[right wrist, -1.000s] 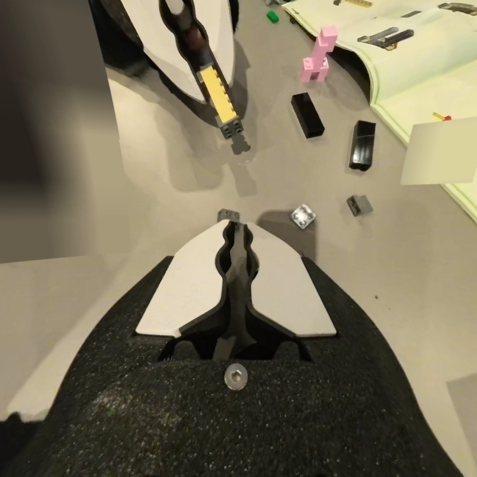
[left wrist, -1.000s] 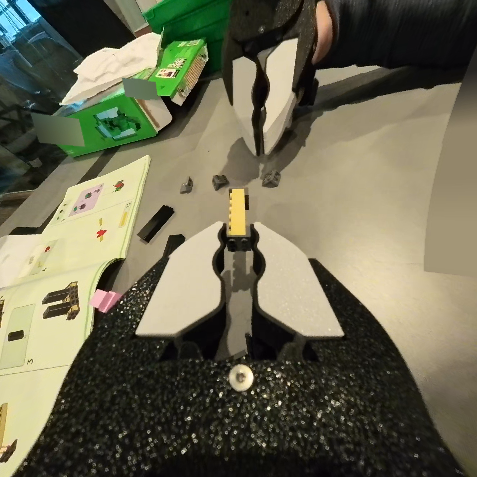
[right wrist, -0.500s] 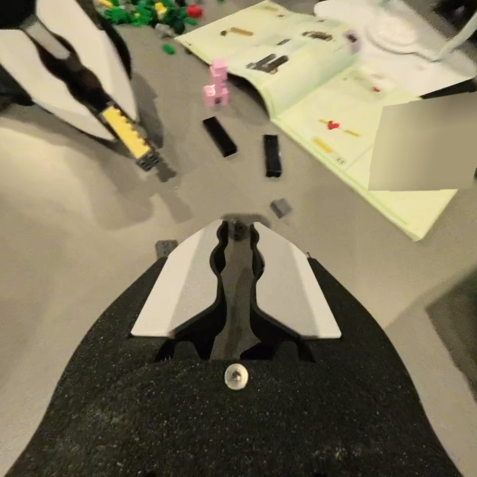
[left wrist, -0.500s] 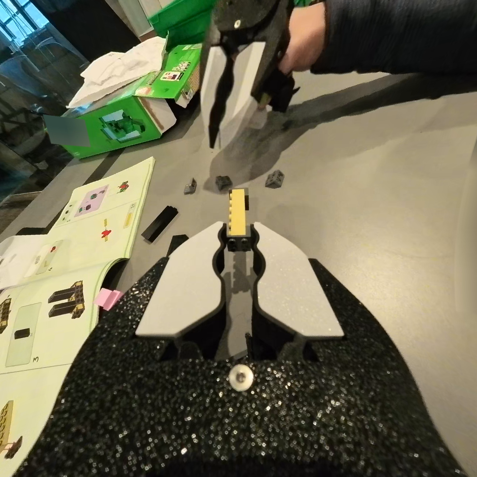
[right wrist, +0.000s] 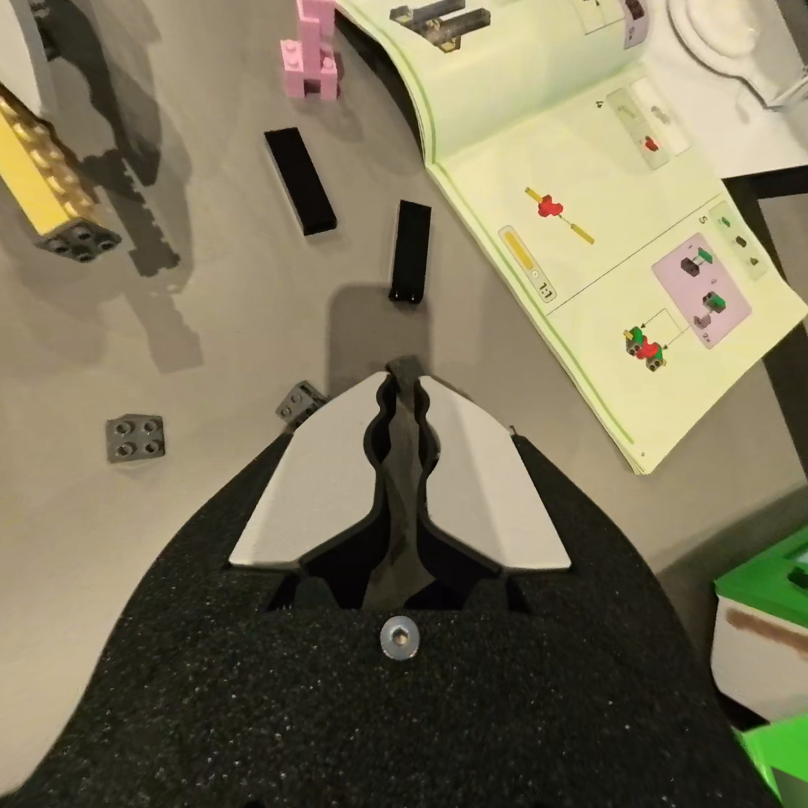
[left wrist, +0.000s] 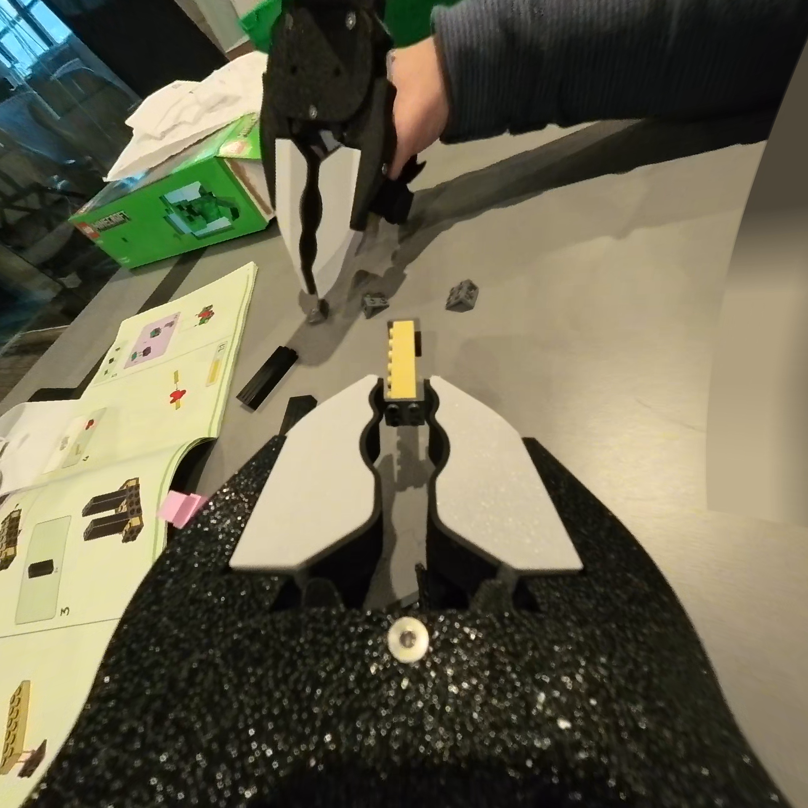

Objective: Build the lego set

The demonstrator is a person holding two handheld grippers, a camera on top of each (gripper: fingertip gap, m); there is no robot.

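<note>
Here, the grey surface [left wrist: 568, 306] carries all parts. An open instruction booklet [right wrist: 590, 218] lies at its edge, with a green set box [left wrist: 175, 214] beyond it in the left wrist view and crumpled white paper [left wrist: 192, 105] on top of the box.

The left tongs [left wrist: 404, 389] are clenched on a yellow-and-black assembly [left wrist: 404, 367], a long yellow brick with a dark studded end block, held above the surface and pointing forward. In the right wrist view the same assembly [right wrist: 48, 192] shows at the left edge, with its shadow on the surface below.

The right tongs [right wrist: 404, 376] point downward, tips at the surface, and are nearly closed around a small dark grey piece [right wrist: 404, 371]; a firm grip cannot be confirmed. In the left wrist view these tongs [left wrist: 312, 290] stand just above that piece [left wrist: 317, 312], guided by a hand [left wrist: 417, 113] in a dark sleeve.

Two black long bricks [right wrist: 301, 179] [right wrist: 411, 249] lie ahead of the right tongs, apart from each other. A pink build [right wrist: 312, 65] stands near the booklet spine. Two small grey bricks [right wrist: 135, 437] [right wrist: 297, 400] lie left of the right tongs, the nearer one partly hidden by the finger.
</note>
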